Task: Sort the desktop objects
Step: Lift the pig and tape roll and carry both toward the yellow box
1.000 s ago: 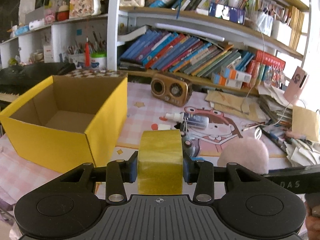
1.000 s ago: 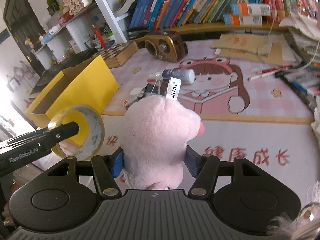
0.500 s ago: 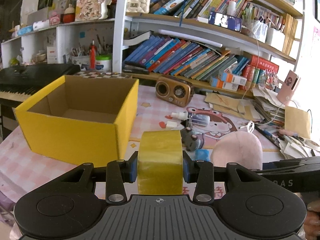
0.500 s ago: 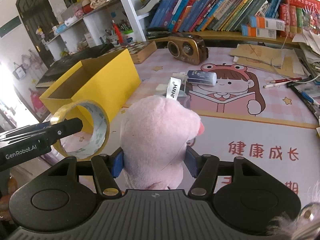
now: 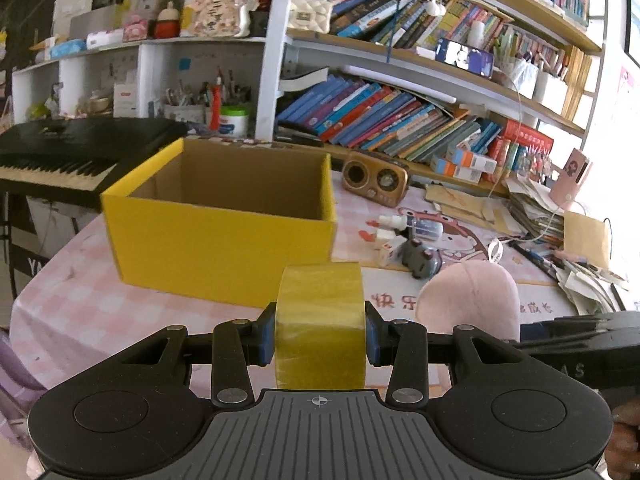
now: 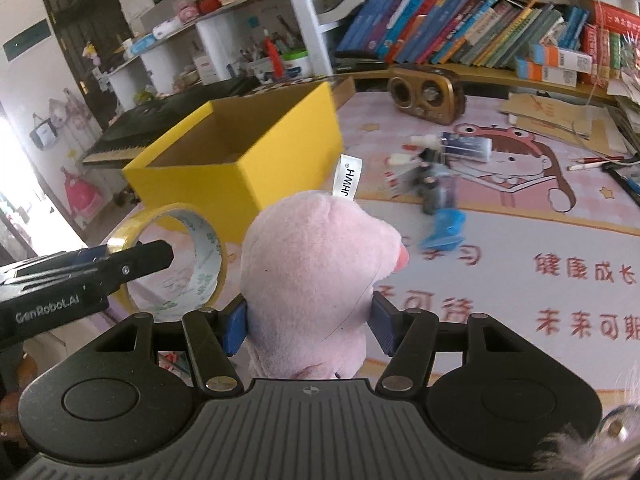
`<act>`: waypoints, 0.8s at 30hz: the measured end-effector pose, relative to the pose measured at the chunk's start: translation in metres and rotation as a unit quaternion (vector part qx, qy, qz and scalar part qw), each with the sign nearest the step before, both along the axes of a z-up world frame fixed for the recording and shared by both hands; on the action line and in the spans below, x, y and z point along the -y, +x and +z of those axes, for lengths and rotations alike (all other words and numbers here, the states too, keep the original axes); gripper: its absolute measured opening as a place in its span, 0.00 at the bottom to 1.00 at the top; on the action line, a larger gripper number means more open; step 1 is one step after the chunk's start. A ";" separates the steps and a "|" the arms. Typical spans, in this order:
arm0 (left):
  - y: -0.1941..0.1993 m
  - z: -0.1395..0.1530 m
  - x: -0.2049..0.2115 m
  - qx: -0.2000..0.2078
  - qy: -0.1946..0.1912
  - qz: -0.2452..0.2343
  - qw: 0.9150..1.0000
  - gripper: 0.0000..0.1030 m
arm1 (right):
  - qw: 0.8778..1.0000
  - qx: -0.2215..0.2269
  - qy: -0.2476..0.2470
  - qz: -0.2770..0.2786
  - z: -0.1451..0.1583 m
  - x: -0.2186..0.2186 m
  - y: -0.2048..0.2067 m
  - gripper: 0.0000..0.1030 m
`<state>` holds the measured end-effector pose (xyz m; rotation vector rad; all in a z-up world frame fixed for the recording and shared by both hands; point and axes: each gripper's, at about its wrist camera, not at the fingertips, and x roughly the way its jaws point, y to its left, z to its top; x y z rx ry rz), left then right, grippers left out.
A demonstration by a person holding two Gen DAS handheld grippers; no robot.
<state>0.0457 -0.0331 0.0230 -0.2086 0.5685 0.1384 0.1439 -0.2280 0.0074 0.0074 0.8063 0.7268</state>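
My left gripper (image 5: pixel 320 336) is shut on a yellow roll of tape (image 5: pixel 320 312), held in the air in front of the open yellow cardboard box (image 5: pixel 224 244). The tape also shows in the right wrist view (image 6: pixel 176 264), at the left. My right gripper (image 6: pixel 308 320) is shut on a pink plush toy (image 6: pixel 312 268) with a white label, held to the right of the tape. The plush also shows in the left wrist view (image 5: pixel 468 300). The box (image 6: pixel 248 152) stands ahead and to the left of the plush, and what I see of its inside holds nothing.
On the pink cartoon mat (image 6: pixel 520 200) lie a glue bottle (image 6: pixel 464 146), small white bottles, a grey toy (image 5: pixel 420 258) and a blue item (image 6: pixel 444 228). A brown radio (image 5: pixel 376 178) stands behind. A keyboard piano (image 5: pixel 60 152) is at the left, paper piles (image 5: pixel 540 208) at the right.
Both grippers have drawn back and risen with their loads. The yellow box now sits farther ahead and more centred in both views.
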 end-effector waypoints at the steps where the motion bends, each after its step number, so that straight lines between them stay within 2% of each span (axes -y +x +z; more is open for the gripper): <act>1: -0.005 -0.001 -0.005 0.000 -0.002 -0.002 1.000 0.40 | 1.000 0.002 -0.001 0.001 0.000 -0.004 -0.006 0.57; 14: -0.057 -0.007 -0.049 -0.001 -0.013 -0.024 1.000 0.40 | 1.000 -0.001 -0.004 -0.003 -0.005 -0.053 -0.072 0.57; 24: -0.089 -0.010 -0.075 -0.001 -0.024 -0.008 1.000 0.40 | 1.000 -0.013 -0.011 0.014 -0.009 -0.083 -0.103 0.57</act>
